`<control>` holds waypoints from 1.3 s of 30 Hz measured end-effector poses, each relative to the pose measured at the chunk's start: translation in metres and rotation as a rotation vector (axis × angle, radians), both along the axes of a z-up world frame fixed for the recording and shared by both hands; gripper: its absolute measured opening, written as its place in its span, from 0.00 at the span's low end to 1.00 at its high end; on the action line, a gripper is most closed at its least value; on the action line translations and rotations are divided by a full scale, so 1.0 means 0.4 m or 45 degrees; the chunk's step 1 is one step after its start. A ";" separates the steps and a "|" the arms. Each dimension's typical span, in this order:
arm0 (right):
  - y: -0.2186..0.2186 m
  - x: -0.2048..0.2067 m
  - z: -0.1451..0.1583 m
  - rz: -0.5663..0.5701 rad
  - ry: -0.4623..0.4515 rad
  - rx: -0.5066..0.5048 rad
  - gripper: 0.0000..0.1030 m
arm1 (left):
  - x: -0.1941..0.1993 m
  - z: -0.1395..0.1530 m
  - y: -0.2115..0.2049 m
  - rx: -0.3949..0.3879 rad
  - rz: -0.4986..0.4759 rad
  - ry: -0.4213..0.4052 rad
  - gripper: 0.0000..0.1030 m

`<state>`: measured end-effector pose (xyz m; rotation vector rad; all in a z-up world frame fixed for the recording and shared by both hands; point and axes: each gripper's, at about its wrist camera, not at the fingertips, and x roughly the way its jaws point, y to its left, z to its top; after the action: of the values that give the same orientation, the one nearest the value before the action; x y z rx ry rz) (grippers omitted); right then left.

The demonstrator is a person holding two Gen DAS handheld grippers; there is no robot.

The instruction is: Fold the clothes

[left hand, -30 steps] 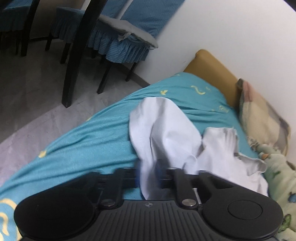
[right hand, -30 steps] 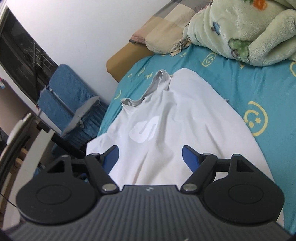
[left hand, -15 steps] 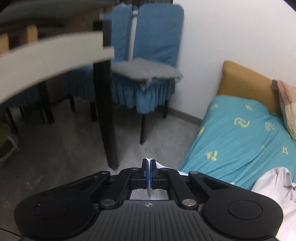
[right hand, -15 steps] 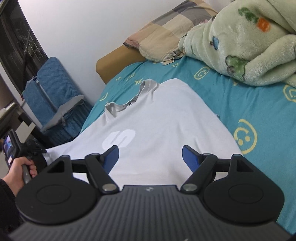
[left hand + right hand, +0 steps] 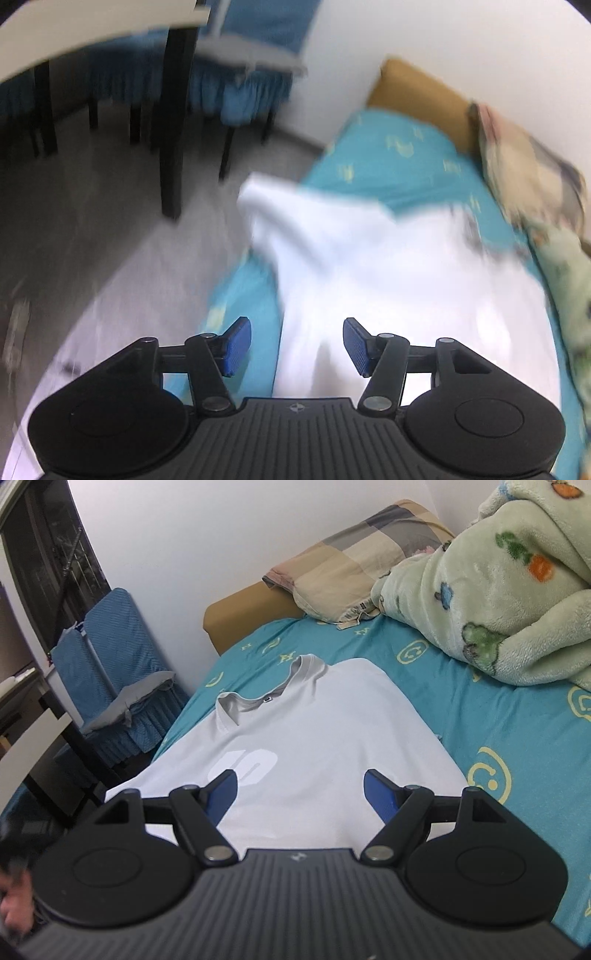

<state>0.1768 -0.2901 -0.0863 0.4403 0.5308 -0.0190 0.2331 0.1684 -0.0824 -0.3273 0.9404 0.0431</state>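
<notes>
A white T-shirt (image 5: pixel 325 731) with a grey collar and a white chest print lies spread flat, front up, on the turquoise bed sheet (image 5: pixel 517 716). My right gripper (image 5: pixel 301 794) is open and empty, just above the shirt's lower part. In the blurred left wrist view the shirt (image 5: pixel 388 266) lies with its left edge hanging over the bedside. My left gripper (image 5: pixel 297 345) is open and empty above the shirt's lower left edge.
A green fleece blanket (image 5: pixel 509 590) and a checked pillow (image 5: pixel 362 561) lie at the head of the bed. Blue-covered chairs (image 5: pixel 118 672) and a dark-legged table (image 5: pixel 173 110) stand on the grey floor (image 5: pixel 92 240) left of the bed.
My left gripper was shut on the shirt's edge and has pulled it out sideways, then let go and opened. The shirt went from bunched to spread flat. My right gripper stayed open.
</notes>
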 end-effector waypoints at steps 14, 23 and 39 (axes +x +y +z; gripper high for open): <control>0.047 -0.151 0.099 0.059 -0.013 -0.037 0.76 | -0.369 0.127 0.233 -0.135 -0.021 0.060 0.57; 0.040 -0.194 0.130 0.073 -0.051 -0.033 0.76 | -0.455 -0.051 0.162 -0.326 -0.170 0.222 0.57; 0.020 -0.184 0.098 0.079 -0.018 0.012 0.76 | -0.549 -0.084 0.043 -0.199 -0.408 0.201 0.02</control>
<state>0.1031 -0.2822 -0.0472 0.4327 0.5303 0.0461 0.0135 0.1855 -0.1162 -0.3171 1.1462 -0.3030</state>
